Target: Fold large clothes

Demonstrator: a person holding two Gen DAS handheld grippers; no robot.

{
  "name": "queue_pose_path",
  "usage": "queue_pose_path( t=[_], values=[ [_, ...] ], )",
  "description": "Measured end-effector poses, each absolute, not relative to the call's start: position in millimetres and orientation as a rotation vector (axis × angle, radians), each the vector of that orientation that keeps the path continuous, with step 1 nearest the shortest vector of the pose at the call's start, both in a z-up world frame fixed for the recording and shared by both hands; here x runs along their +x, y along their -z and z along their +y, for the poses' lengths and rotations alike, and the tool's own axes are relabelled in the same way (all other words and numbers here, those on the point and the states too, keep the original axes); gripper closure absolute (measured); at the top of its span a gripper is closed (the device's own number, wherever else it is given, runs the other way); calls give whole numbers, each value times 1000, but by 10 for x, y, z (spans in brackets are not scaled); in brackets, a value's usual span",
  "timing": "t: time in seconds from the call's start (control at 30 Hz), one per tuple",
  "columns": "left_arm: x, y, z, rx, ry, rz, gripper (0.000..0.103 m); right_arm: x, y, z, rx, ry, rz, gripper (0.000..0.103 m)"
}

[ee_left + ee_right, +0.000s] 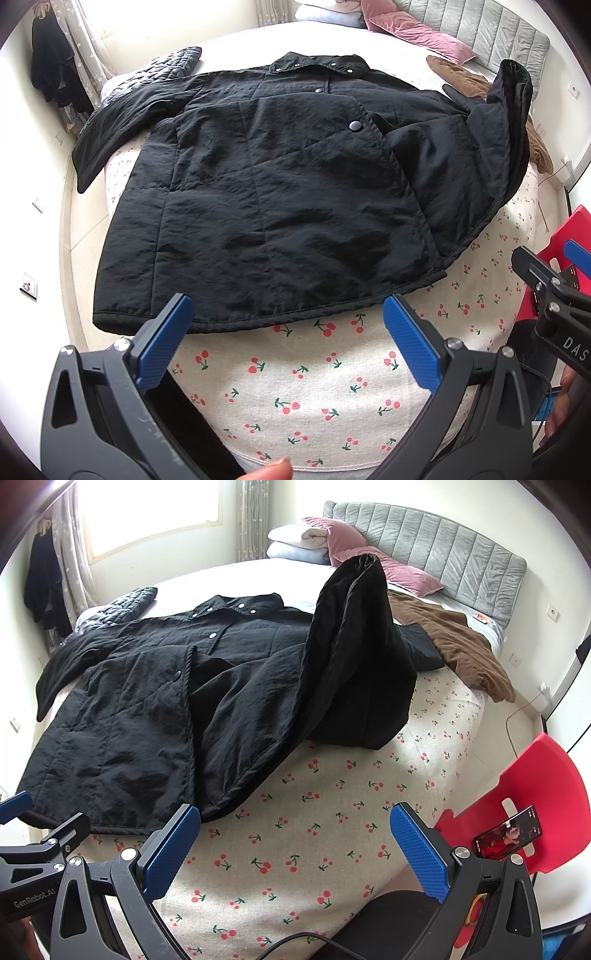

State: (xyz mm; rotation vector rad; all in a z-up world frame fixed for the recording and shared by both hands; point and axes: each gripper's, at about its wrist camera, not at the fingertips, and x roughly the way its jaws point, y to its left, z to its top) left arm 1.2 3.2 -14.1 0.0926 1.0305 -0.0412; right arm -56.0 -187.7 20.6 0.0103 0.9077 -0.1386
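Observation:
A large black padded jacket (pixel 266 199) lies front up on the cherry-print bed sheet (pixel 295 387), collar far, hem near. Its left sleeve stretches out over the bed's left edge. Its right sleeve stands bunched up in a tall hump (pixel 354 646). The jacket also shows in the right wrist view (pixel 147 709). My left gripper (pixel 288 314) is open and empty, just short of the hem. My right gripper (pixel 295 823) is open and empty, over the sheet beside the hem's right corner. The right gripper also shows at the right of the left wrist view (pixel 546 280).
A brown garment (pixel 458 642) lies on the bed's far right, a quilted grey one (pixel 122 602) at the far left. Pink pillows (pixel 354 542) and folded bedding lean by the grey headboard. A red chair (pixel 524 797) with a phone (pixel 508 836) stands right of the bed.

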Motion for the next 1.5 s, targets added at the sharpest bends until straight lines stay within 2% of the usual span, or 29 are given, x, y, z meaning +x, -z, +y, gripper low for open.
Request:
queue_pose_path(
  t=[0.67,0.87,1.2,1.33,1.37,1.43,1.47,1.5],
  values=[
    [181,133,133,96,78,1021,0,-424,-199,-1904,-10,133,918,0],
    [291,81,265,59,226,1049,0,-202,-391,-2044,-12,49,905,0],
    [720,89,1131,74,79,1084,0,695,-946,-2627,78,24,889,0],
    [890,231,1489,19,52,1131,0,1097,-964,-2793,146,44,902,0],
    [931,280,1562,3,52,1146,0,1165,-941,-2821,155,58,907,1],
    [975,372,1680,-33,56,1168,0,1305,-862,-2886,169,77,919,11],
    [993,427,1736,-57,65,1180,0,1352,-805,-2920,186,71,925,25],
    [999,482,1779,-79,73,1195,2,1369,-759,-2931,205,55,931,43]
  ],
)
